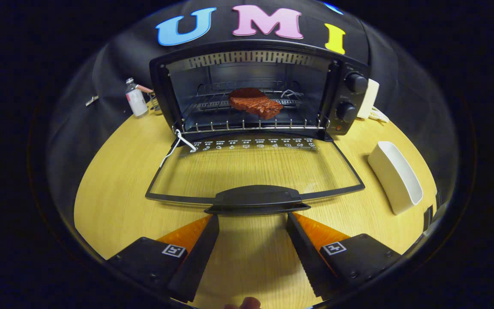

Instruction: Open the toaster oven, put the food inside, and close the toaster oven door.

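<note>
Claw [253,219] spread; one steak [255,103], two knobs [352,96].

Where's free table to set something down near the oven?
Free: table left of the open door, and between the door and the dish. Crowded: by the bottle, behind the oven. Open gripper sits at the handle.

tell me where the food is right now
In the gripper view the food lies on the rack inside the open oven, beyond the lowered door and the open hand-held gripper.
</note>
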`<state>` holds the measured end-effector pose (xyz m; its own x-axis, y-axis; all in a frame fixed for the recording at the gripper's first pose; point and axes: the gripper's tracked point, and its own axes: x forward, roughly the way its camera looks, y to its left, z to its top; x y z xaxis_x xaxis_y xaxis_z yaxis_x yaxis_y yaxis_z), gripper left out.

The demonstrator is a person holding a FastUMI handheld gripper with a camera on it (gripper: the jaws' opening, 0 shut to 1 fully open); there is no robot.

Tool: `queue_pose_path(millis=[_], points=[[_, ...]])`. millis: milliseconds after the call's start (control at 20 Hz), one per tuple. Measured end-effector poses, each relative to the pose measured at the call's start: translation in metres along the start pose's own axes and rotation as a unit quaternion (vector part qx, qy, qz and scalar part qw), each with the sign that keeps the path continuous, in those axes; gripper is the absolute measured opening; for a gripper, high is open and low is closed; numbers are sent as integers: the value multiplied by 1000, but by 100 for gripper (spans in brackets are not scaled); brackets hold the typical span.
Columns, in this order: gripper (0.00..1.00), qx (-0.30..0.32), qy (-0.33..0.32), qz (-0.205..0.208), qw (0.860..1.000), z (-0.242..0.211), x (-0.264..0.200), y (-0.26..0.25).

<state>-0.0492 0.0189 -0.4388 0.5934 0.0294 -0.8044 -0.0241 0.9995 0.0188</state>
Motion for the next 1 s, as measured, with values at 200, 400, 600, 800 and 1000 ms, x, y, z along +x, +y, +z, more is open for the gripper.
queue_pose_path(millis=[200, 400, 600, 800, 1000], points=[[99, 12, 0, 8, 1000, 3, -2, 0], [99, 13, -14, 7, 1000, 10, -14, 0], [98, 14, -40, 6, 999, 30, -30, 1], [98, 18, -75, 6, 997, 67, -47, 3], [99, 44, -125, 15, 991, 120, -60, 7]])
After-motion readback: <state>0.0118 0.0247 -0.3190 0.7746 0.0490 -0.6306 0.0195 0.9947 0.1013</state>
